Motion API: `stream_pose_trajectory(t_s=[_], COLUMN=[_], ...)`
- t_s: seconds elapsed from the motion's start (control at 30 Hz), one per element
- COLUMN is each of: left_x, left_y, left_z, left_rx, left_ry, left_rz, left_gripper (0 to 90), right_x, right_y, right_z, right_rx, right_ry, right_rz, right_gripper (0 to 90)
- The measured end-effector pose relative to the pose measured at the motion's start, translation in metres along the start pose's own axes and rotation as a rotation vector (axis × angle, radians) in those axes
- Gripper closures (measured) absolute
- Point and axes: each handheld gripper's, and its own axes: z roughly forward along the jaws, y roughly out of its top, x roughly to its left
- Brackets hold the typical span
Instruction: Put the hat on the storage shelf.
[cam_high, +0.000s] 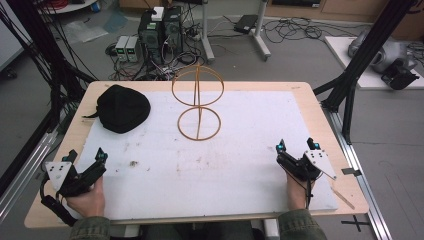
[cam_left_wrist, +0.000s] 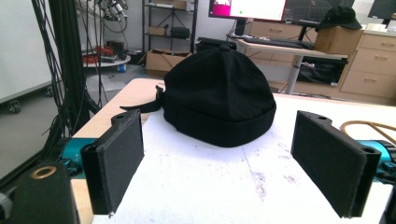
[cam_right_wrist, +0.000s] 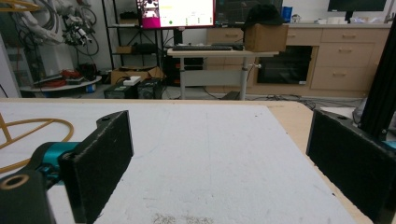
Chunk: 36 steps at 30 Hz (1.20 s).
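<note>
A black cap (cam_high: 123, 107) lies on the white mat at the far left; the left gripper view has the cap (cam_left_wrist: 219, 93) straight ahead, beyond the jaws. A thin wooden hat stand (cam_high: 198, 102) with a ring base and a ring top rises at the middle back. My left gripper (cam_high: 86, 156) rests at the near left corner, open and empty, well short of the cap. My right gripper (cam_high: 297, 145) rests at the near right, open and empty. Its own view looks over bare mat, with the stand's ring base (cam_right_wrist: 28, 135) at the left edge.
The white mat (cam_high: 240, 150) covers most of the wooden table (cam_high: 320, 115). Black frame posts (cam_high: 360, 65) stand at both sides of the table. Computers and cables (cam_high: 160, 35) sit on the floor behind it.
</note>
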Motion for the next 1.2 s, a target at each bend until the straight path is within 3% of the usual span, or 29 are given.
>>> stream_pose_trajectory(t_s=[0.23,0.3,0.33,0.37,0.43,0.57,0.8,0.93,1.1,1.2], left_x=[-0.002,-0.004,-0.007,-0.007,-0.01,-0.008,-0.003,0.002,0.006,0.011], left_y=[0.006,0.012,0.02,0.02,0.026,0.034,0.052,0.062,0.069,0.072], left_z=[0.001,0.002,0.003,0.003,0.004,0.008,0.019,0.028,0.039,0.045], left_rx=[-0.016,-0.028,-0.034,-0.034,-0.036,-0.017,-0.006,0.015,0.032,0.033], left_ry=[-0.017,-0.015,-0.016,-0.016,-0.015,-0.033,-0.025,-0.037,-0.022,-0.028], left_rz=[-0.004,0.024,0.089,0.089,0.141,0.116,0.176,0.151,0.144,0.081], left_gripper=[17.0,17.0,17.0,17.1,17.1,17.2,17.1,16.4,16.4,16.4], right_x=[-0.001,-0.001,-0.002,-0.002,-0.002,-0.001,0.0,0.001,0.001,0.001], right_y=[0.0,-0.001,-0.001,-0.001,-0.001,-0.001,-0.001,-0.002,-0.002,-0.002], right_z=[0.0,-0.001,0.0,0.0,0.0,0.001,0.001,0.001,0.001,0.002], right_rx=[0.004,0.006,0.006,0.006,0.009,0.008,0.013,0.013,0.016,0.017], right_ry=[-0.004,-0.006,-0.004,-0.004,-0.004,-0.004,0.003,0.003,0.002,0.0], right_rz=[0.006,0.015,0.013,0.013,0.021,0.014,0.016,0.016,0.018,0.023], right_gripper=[6.4,6.4,6.4,6.4,6.4,6.4,6.4,6.4,6.4,6.4])
